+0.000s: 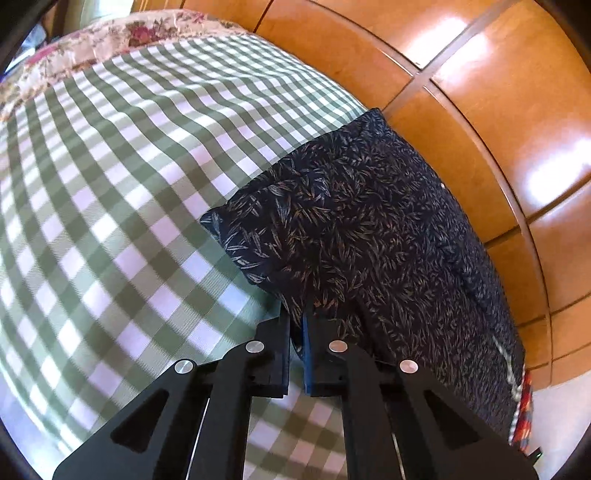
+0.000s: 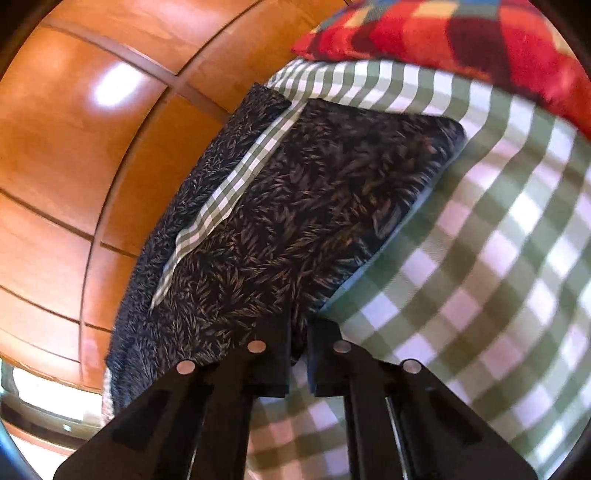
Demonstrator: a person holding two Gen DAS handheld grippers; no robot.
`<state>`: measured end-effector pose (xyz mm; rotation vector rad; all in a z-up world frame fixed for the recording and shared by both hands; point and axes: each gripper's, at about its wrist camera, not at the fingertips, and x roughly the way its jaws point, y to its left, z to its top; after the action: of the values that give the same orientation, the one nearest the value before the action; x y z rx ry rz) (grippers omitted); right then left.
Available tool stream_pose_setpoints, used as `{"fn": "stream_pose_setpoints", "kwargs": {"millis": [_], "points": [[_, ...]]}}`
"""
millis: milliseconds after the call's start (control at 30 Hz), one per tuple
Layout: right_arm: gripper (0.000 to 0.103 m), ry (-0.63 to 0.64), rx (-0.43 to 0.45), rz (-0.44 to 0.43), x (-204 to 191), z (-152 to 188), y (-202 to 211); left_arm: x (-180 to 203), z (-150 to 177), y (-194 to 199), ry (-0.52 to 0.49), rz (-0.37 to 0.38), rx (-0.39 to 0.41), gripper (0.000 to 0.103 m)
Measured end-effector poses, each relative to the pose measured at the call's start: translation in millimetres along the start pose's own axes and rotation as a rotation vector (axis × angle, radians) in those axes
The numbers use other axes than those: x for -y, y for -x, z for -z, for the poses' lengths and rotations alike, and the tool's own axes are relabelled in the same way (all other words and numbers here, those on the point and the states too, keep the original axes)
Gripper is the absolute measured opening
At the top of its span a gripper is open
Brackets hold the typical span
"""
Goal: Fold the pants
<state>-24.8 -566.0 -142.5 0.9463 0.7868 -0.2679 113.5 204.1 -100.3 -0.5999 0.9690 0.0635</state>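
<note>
Dark fabric with a small leaf print, the pants, lies along the edge of a bed covered with a green checked sheet, beside the wooden floor. The left claw is nearly closed and pinches the near edge of the pants. The right claw is also nearly closed on an edge of the cloth. I judge that a fold is in progress: both edges are gripped, and the next move needs both claws to lift together and carry the cloth over evenly. A strip of sheet lies across the pants. The waistband and legs are hard to tell apart, and a red checked blanket is cut off at the top of the right view.
</note>
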Motion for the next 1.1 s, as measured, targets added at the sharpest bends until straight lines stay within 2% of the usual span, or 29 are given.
{"fn": "stream_pose_setpoints", "kwargs": {"millis": [333,567,667,700,733,767,800,833,867,933,1000,1067,1100], "points": [[0.005,0.078,0.008,0.099,24.6,20.9,45.2,-11.5,46.5,36.9,-0.087,-0.031,-0.038,0.004],[0.004,0.104,0.007,0.153,37.9,36.0,69.9,-14.0,71.2,41.9,-0.166,-0.07,-0.043,0.004],[0.005,0.119,0.005,0.176,33.5,35.8,71.3,-11.8,70.8,44.9,-0.2,-0.101,-0.029,0.012],[0.006,0.134,0.003,0.195,29.4,35.7,71.0,-14.7,69.4,47.0,-0.192,-0.112,-0.031,0.023],[0.013,0.138,0.006,0.206,27.3,35.0,70.5,-18.3,67.9,49.2,-0.178,-0.123,-0.027,0.038],[0.023,0.145,0.019,0.227,24.3,34.5,73.2,-24.5,68.3,55.6,-0.154,-0.121,-0.013,0.041],[0.03,0.152,0.038,0.251,21.6,33.6,76.8,-34.1,65.2,63.8,-0.12,-0.102,0.002,0.042],[0.044,0.163,0.062,0.277,18.3,33.1,81.9,-40.3,63.0,69.5,-0.098,-0.094,0.01,0.042],[0.049,0.184,0.102,0.313,11.4,31.9,89.1,-46.1,60.9,74.6,-0.078,-0.091,0.023,0.042],[0.051,0.234,0.164,0.341,-4.5,31.3,99.6,-58.9,55.1,85.5,-0.034,-0.085,0.058,0.042],[0.057,0.284,0.19,0.298,-27.1,32.9,103.5,-61.3,51.3,93.1,-0.013,-0.081,0.098,0.042],[0.065,0.343,0.168,0.21,-55.2,39.2,95.0,-51.2,51.2,95.9,-0.054,-0.063,0.123,0.042],[0.065,0.379,0.141,0.165,-71.0,45.0,86.5,-43.0,52.6,93.1,-0.083,-0.063,0.122,0.042]]}}
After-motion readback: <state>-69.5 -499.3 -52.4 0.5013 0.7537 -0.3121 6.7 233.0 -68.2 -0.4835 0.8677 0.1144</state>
